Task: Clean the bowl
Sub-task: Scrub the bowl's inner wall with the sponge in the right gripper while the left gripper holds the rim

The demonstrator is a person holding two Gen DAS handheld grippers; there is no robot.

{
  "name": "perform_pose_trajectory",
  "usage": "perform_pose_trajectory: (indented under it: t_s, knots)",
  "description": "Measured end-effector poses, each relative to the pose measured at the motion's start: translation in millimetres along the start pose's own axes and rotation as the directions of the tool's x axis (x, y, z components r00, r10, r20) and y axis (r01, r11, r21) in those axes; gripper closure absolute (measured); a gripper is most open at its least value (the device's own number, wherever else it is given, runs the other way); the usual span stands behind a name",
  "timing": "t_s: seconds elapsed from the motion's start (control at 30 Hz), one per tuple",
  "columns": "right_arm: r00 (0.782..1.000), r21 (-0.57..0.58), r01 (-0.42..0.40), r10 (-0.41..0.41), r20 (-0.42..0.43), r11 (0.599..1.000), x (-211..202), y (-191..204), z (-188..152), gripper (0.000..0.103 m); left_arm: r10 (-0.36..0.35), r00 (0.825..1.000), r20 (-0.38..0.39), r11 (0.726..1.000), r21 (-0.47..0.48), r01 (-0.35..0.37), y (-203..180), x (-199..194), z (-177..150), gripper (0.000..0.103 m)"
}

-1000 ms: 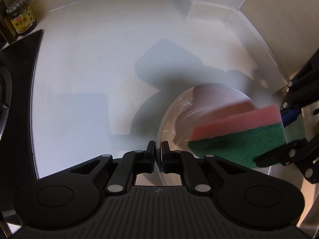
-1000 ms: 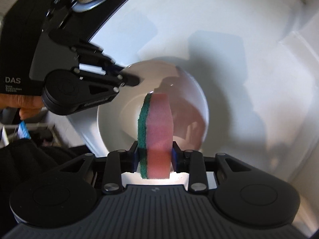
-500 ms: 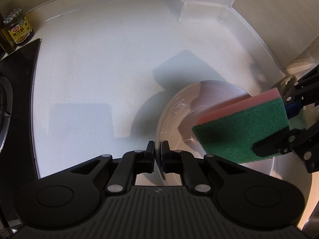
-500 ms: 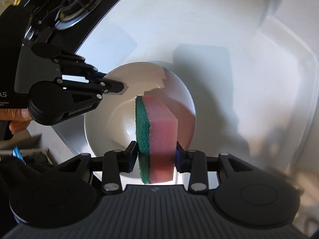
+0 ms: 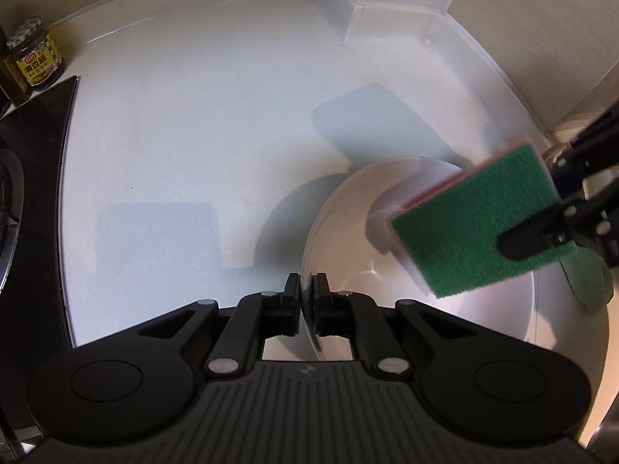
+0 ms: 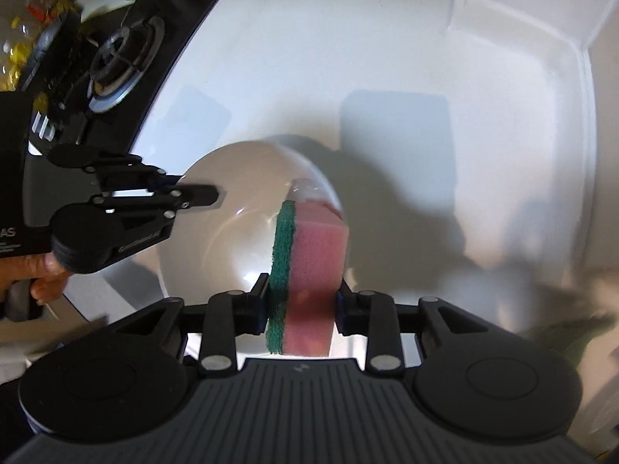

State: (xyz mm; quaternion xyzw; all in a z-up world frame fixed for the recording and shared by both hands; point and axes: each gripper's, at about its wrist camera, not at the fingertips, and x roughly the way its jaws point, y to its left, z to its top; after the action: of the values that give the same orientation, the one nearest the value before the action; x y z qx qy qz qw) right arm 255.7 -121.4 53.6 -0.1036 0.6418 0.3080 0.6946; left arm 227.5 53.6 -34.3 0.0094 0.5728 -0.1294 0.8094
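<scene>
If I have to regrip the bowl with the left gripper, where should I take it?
Take the bowl by its thin rim on the side away from the sponge, coming from above, one finger inside and one outside, as the left gripper holds it. The wall is too wide to span; the right gripper fills the far side.

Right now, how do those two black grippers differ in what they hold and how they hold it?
The left gripper pinches the white bowl's thin rim, its fingers almost together; the right gripper grips a thick pink-and-green sponge, its fingers further apart and closing. The left gripper steadies the bowl from its edge; the right gripper pushes the sponge down inside the bowl. Both are black, hand-held and point steeply down at the white counter.
</scene>
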Motion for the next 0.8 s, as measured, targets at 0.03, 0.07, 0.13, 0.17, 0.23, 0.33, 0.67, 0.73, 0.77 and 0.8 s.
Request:
perform_pose_trajectory:
  t_s: [0.03, 0.07, 0.13, 0.17, 0.23, 0.33, 0.67, 0.73, 0.77, 0.8]
  knots:
    - [1.000, -0.020, 0.011, -0.011, 0.004, 1.000, 0, 3, 3, 0.076, 0.002, 1.000, -0.003, 1.000, 0.012, -0.002, 0, 0, 1, 0.100]
    - [1.000, -0.041, 0.021, -0.021, 0.008, 0.999, 0, 6, 6, 0.076, 0.001, 1.000, -0.005, 1.000, 0.021, 0.000, 0, 1, 1, 0.099]
    - [0.999, -0.097, 0.051, -0.049, 0.023, 0.994, 1, 17, 8, 0.076, -0.002, 1.000, -0.008, 0.999, 0.037, 0.002, 0, 2, 2, 0.099]
    - [0.997, -0.132, 0.068, -0.065, 0.031, 0.989, 2, 22, 9, 0.076, -0.006, 1.000, -0.007, 0.999, 0.042, 0.007, 1, 2, 2, 0.099]
    - [0.996, -0.178, 0.088, -0.083, 0.035, 0.980, 4, 28, 9, 0.076, -0.018, 1.000, -0.006, 0.999, 0.047, 0.018, 3, 3, 3, 0.099]
    - [0.994, -0.215, 0.104, -0.099, 0.036, 0.971, 4, 30, 8, 0.076, -0.038, 0.999, -0.009, 0.997, 0.068, 0.039, 6, 4, 6, 0.098]
    - [0.998, -0.111, 0.036, -0.030, 0.055, 0.993, 2, 12, -5, 0.076, -0.065, 0.996, -0.060, 0.992, 0.108, 0.072, 9, 11, 27, 0.099]
    - [0.998, -0.100, 0.030, -0.024, 0.061, 0.995, 1, 11, -6, 0.076, -0.037, 0.996, -0.075, 0.999, 0.034, 0.040, 6, 8, 19, 0.099]
    - [0.998, -0.095, 0.026, -0.020, 0.064, 0.995, 1, 10, -6, 0.076, -0.026, 0.996, -0.080, 1.000, -0.010, 0.025, 6, 7, 15, 0.099]
    - [0.998, -0.089, 0.023, -0.017, 0.066, 0.996, 1, 10, -7, 0.076, -0.019, 0.997, -0.079, 0.999, -0.048, 0.015, 7, 5, 10, 0.098]
